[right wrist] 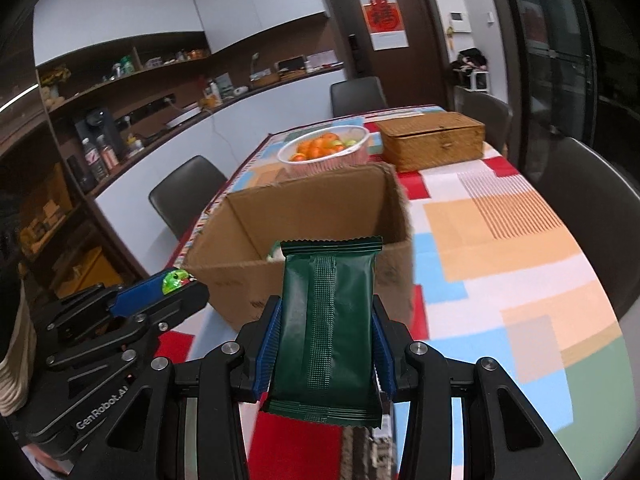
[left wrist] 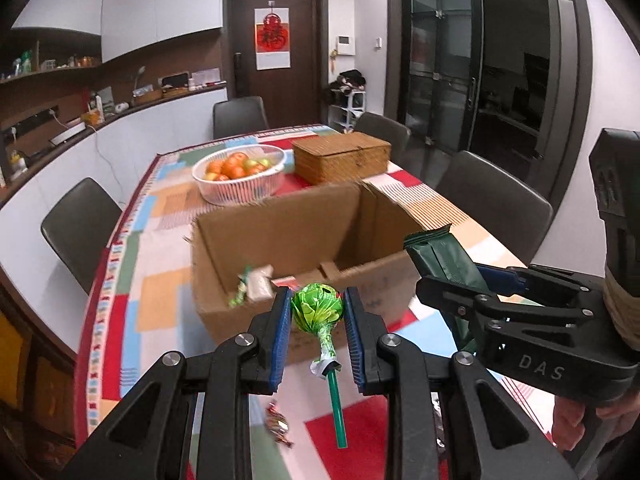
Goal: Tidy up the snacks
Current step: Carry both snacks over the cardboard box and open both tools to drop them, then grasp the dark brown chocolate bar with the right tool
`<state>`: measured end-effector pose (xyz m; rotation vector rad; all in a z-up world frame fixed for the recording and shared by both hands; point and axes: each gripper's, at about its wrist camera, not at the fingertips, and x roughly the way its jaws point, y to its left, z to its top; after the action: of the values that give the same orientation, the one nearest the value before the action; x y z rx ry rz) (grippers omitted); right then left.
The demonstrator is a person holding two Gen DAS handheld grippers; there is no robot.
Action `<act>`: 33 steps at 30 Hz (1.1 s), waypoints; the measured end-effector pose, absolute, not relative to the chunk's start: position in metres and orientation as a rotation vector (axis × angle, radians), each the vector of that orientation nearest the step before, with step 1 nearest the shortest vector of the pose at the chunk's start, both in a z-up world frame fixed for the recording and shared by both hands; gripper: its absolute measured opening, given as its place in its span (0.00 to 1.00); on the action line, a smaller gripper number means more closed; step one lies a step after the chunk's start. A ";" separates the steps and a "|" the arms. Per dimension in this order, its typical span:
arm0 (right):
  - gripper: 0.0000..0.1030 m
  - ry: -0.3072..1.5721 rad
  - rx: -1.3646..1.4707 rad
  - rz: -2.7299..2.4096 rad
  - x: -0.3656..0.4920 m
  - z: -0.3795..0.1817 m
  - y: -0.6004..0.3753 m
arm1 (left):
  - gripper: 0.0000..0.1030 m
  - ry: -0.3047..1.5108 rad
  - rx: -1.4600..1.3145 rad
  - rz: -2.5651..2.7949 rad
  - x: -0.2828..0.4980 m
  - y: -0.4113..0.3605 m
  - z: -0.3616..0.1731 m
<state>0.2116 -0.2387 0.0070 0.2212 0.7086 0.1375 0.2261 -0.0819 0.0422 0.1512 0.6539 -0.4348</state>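
Note:
My left gripper point(left wrist: 318, 308) is shut on a green-wrapped lollipop point(left wrist: 318, 306) with a green stick, held just in front of the near wall of an open cardboard box point(left wrist: 280, 240). A wrapped snack point(left wrist: 256, 284) lies inside the box. My right gripper point(right wrist: 326, 336) is shut on a dark green snack packet point(right wrist: 326, 328), held upright before the same box point(right wrist: 240, 280). The right gripper with its packet shows at the right of the left wrist view point(left wrist: 452, 276). The left gripper shows at the left of the right wrist view point(right wrist: 176, 284).
A white basket of oranges and apples point(left wrist: 240, 172) and a wicker box point(left wrist: 340, 156) stand beyond the cardboard box on the patchwork tablecloth point(right wrist: 500, 240). A wrapped candy point(left wrist: 278, 424) lies on the cloth near me. Chairs surround the table.

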 end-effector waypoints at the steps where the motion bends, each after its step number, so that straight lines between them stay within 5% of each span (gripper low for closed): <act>1: 0.41 0.715 0.213 0.146 0.217 0.009 -0.236 | 0.26 0.652 0.148 -0.432 0.230 -0.079 0.044; 18: 0.41 0.784 0.147 0.168 0.315 0.031 -0.217 | 0.26 0.695 0.100 -0.398 0.319 -0.067 0.053; 22: 0.48 0.787 0.140 0.145 0.334 0.032 -0.219 | 0.47 0.691 0.109 -0.346 0.329 -0.067 0.051; 24: 0.55 0.793 0.146 0.101 0.338 0.032 -0.222 | 0.48 0.688 0.107 -0.335 0.327 -0.064 0.051; 33: 0.55 0.746 0.098 0.085 0.292 0.031 -0.222 | 0.52 0.649 0.134 -0.309 0.277 -0.060 0.049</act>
<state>0.2922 -0.2218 0.0310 0.0979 0.7457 0.0853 0.2772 -0.0604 0.0488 0.1335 0.6490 -0.3088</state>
